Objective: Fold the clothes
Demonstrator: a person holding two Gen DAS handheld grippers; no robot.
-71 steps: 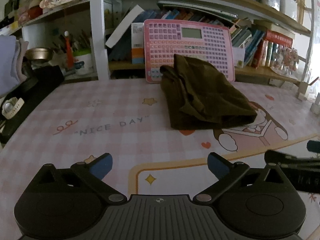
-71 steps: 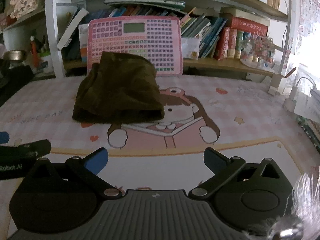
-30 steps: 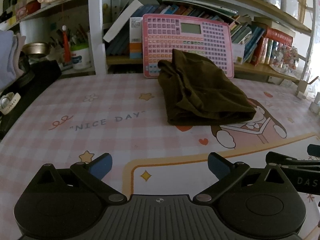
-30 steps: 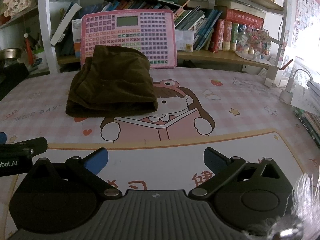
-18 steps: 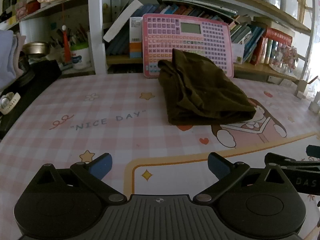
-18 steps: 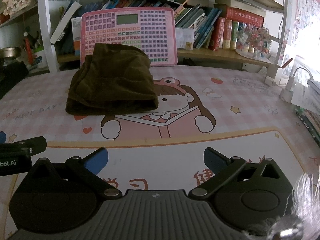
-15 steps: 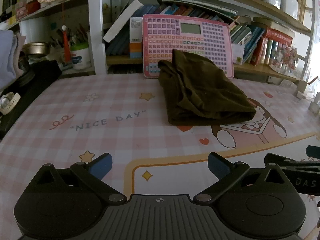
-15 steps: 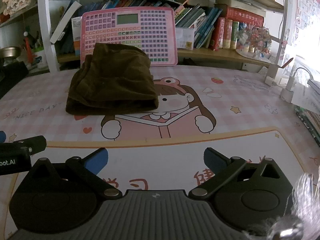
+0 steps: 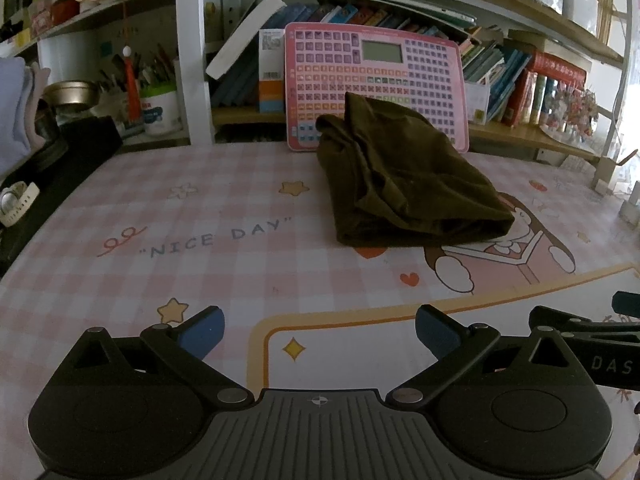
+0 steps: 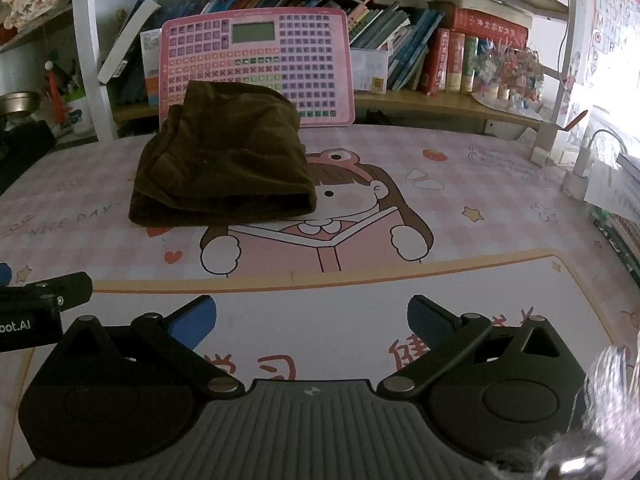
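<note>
Garment (image 9: 404,184) folded | well beyond open, empty left hand-held gripper (image 9: 320,330)

Folded garment (image 10: 224,160) lies on mat (image 10: 460,216)

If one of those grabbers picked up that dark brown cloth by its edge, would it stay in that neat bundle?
Probably not. The brown cloth looks soft and floppy: its layers sag and wrinkle, so lifting one edge would likely let it unfold. Its nap looks velvety, so it should grip rather than slip. It seems light, and would likely slide on the smooth table mat if pushed.
</note>
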